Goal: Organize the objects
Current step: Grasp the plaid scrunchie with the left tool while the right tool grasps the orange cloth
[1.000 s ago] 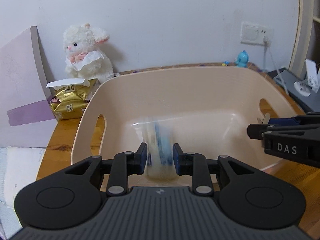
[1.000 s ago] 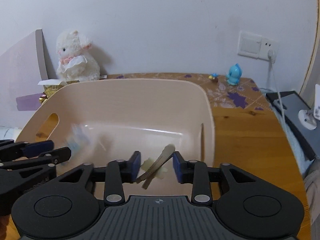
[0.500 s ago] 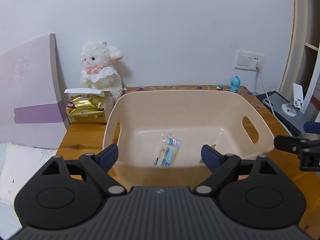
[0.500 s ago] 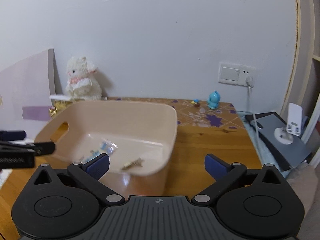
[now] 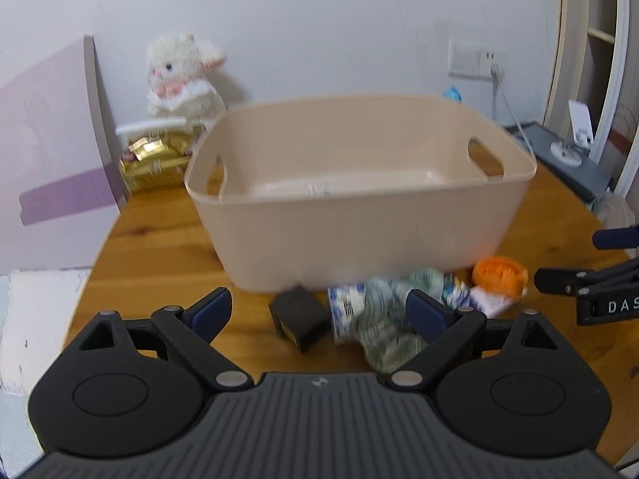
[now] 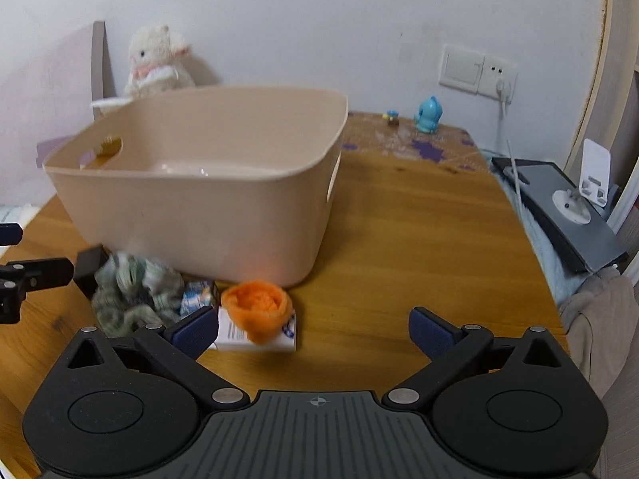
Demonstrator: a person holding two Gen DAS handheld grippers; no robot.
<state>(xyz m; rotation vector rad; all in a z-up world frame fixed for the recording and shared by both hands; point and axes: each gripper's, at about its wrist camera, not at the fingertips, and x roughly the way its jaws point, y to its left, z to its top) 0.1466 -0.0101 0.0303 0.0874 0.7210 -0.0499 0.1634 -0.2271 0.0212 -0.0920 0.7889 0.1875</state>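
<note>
A beige plastic bin (image 5: 359,215) stands on the wooden table; it also shows in the right wrist view (image 6: 191,207). In front of it lie a small black box (image 5: 297,315), a grey-green crumpled cloth (image 5: 389,319), a blue-white packet (image 5: 345,307), an orange knitted item (image 5: 499,275) and a white box (image 6: 255,337). My left gripper (image 5: 319,311) is open and empty, low over the black box and cloth. My right gripper (image 6: 313,325) is open and empty, just right of the orange item (image 6: 257,305).
A white plush lamb (image 5: 181,76) and a gold packet (image 5: 155,159) sit behind the bin at left. A blue figurine (image 6: 427,113) stands near the wall socket. A dark device (image 6: 559,207) lies off the table's right edge.
Both grippers let go of their items into the bin, opened wide, pulled back and dropped low in front of the bin. The loose pile on the table has come into view.
</note>
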